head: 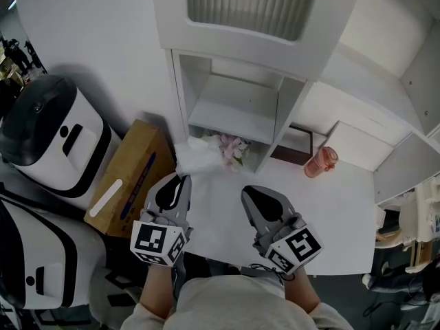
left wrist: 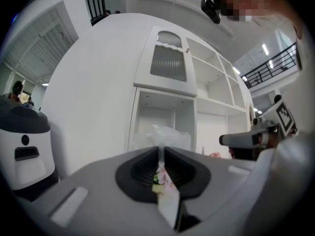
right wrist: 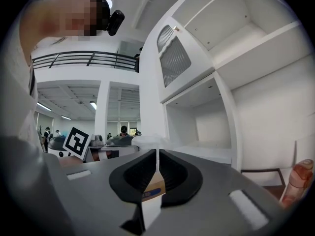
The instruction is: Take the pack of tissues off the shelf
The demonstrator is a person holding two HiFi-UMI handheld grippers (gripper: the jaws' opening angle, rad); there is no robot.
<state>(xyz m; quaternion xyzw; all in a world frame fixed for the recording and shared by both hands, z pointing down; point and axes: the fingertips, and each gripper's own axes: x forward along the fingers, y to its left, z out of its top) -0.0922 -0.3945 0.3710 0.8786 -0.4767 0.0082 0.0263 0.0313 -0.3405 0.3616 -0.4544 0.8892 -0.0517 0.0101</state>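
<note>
i can't read any text here; the print on the cardboard box [head: 127, 177] is too small.

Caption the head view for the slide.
Left tongs pinch the pack of tissues at the foot of the shelf; right tongs hang shut over the table.

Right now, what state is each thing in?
Clear-wrapped floral tissue pack: sticking out of white shelf unit's bottom compartment.
Left gripper: shut on the pack's wrapper.
Right gripper: shut, empty.
Louvred white shelf door: closed.
Pink plastic bottle: standing upright.
Brown cardboard box: closed.
</note>
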